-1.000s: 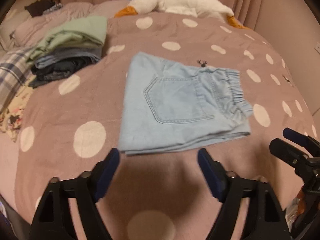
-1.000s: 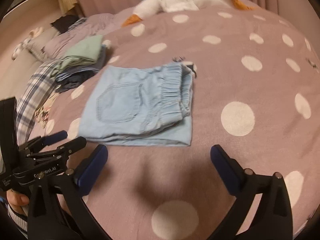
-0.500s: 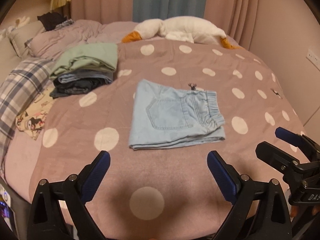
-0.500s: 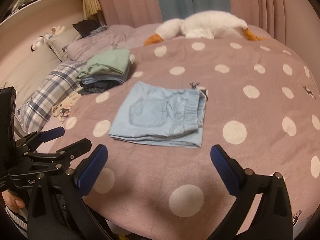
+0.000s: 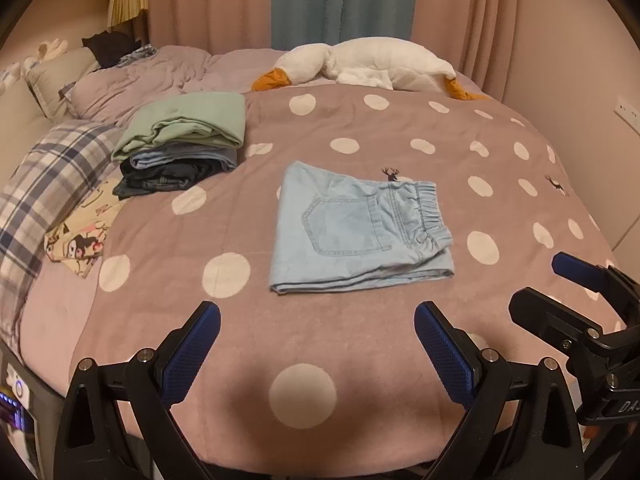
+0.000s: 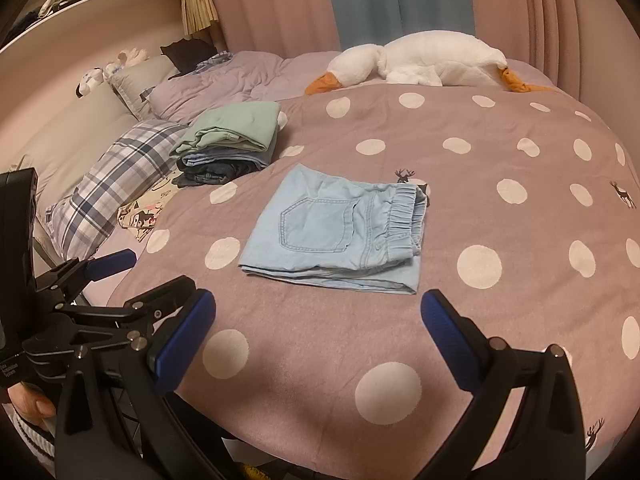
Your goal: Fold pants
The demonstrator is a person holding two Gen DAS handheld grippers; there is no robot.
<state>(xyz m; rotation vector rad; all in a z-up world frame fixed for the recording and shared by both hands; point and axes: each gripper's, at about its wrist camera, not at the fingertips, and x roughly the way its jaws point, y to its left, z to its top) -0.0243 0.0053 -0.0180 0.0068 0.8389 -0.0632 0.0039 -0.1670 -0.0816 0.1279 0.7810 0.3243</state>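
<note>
Pants (image 5: 362, 228), pale blue denim and folded into a flat packet, lie in the middle of the bed (image 5: 360, 360) in the left wrist view, back pocket facing up and elastic waistband toward the right. The left tongs (image 5: 318, 350) hang over the near edge of the bed, spread wide and grasping nothing, well apart from the pants. At the right edge of this view the right tongs (image 5: 560, 284) show as black arms with a blue tip, also parted. To the left of the pants, near but not touching, sits a stack of folded clothes (image 5: 180, 144) with a green piece on top. A plaid pillow (image 5: 44, 188) lies further left, and a white stuffed goose (image 5: 368, 64) stretches along the far side of the bed before pink curtains (image 5: 460, 12).

From the right wrist view, the pants (image 6: 336, 232) rest on the spotted bedcover, folded edges toward the camera. The right tongs (image 6: 318, 340) are released, blue pads wide apart, holding nothing. The left tongs (image 6: 132, 276) appear at lower left, likewise parted and empty. The stack of folded clothes (image 6: 230, 136) stands beyond the pants to the left, the stuffed goose (image 6: 420, 60) behind.
</note>
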